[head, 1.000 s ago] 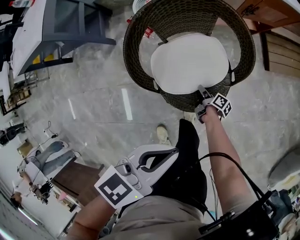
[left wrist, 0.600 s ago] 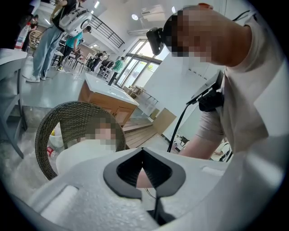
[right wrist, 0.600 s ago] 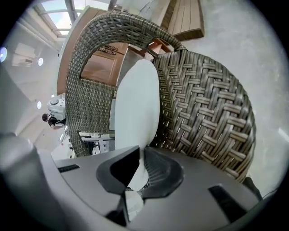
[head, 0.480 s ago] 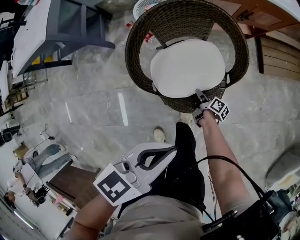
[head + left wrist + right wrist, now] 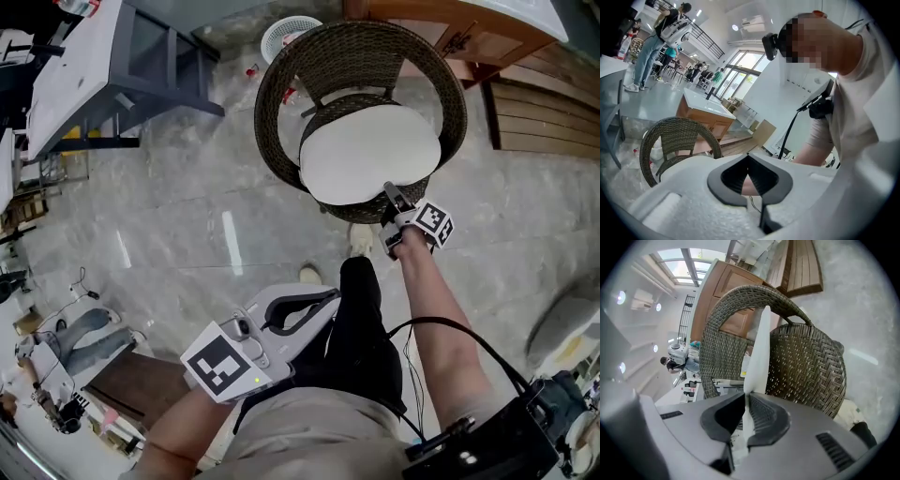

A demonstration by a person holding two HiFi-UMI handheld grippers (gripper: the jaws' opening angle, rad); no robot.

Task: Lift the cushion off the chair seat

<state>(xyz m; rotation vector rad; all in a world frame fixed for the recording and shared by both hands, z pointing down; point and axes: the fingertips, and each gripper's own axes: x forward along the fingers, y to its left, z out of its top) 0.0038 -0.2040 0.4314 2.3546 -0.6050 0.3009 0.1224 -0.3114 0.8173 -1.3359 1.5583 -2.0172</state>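
Note:
A white round cushion (image 5: 370, 155) lies over the seat of a dark wicker chair (image 5: 272, 112). Its near edge is pinched and raised by my right gripper (image 5: 387, 190), and the woven seat shows behind it. In the right gripper view the cushion (image 5: 759, 343) stands edge-on between the pads of the right gripper (image 5: 746, 397), in front of the chair (image 5: 806, 362). My left gripper (image 5: 335, 298) hangs low by the person's legs, far from the chair. It is shut and holds nothing (image 5: 747, 161). The chair (image 5: 675, 131) shows at the left of its view.
A grey table (image 5: 66, 75) stands at the upper left. A white basket (image 5: 286, 33) sits behind the chair, next to a wooden cabinet (image 5: 450, 28). Wooden boards (image 5: 544, 112) lie at the right. The person's shoes (image 5: 309, 274) stand on the marble floor before the chair.
My right gripper closed on the cushion's near edge and rose with it, tilting the cushion off the seat. My left gripper rose a little beside the legs.

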